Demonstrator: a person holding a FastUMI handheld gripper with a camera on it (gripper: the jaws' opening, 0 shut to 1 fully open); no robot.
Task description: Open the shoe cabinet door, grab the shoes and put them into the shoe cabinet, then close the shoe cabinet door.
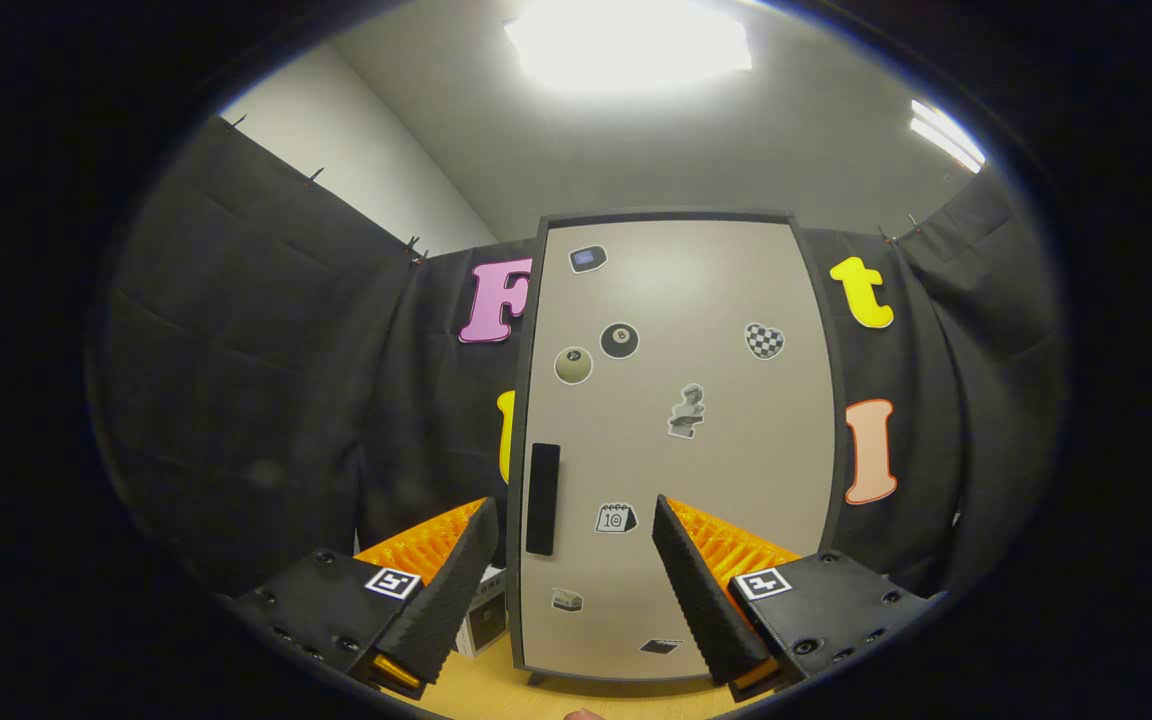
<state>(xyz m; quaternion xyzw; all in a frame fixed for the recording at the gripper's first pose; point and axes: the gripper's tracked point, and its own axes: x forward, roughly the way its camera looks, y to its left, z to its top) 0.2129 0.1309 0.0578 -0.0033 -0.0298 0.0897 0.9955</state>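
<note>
The shoe cabinet (681, 440) stands upright on the wooden floor (496, 690), straight ahead of the hand-held gripper (571, 560). Its beige sticker-dotted door (716, 480) is closed, with a black vertical handle (542, 498) near the door's left edge. The hand-held gripper's fingers are spread wide, holding nothing, with the handle beyond them. A small box (484, 620) sits by the cabinet's lower left corner.

Your one camera rides on the hand-held orange and black two-finger gripper (572, 520) and looks forward along its spread, empty fingers. It faces the tall beige shoe cabinet door (681, 440) squarely from low down, tilted slightly upward, so you also take in the ceiling light panel (631, 40). The black vertical door handle (542, 498) sits just ahead, between the fingers.
</note>
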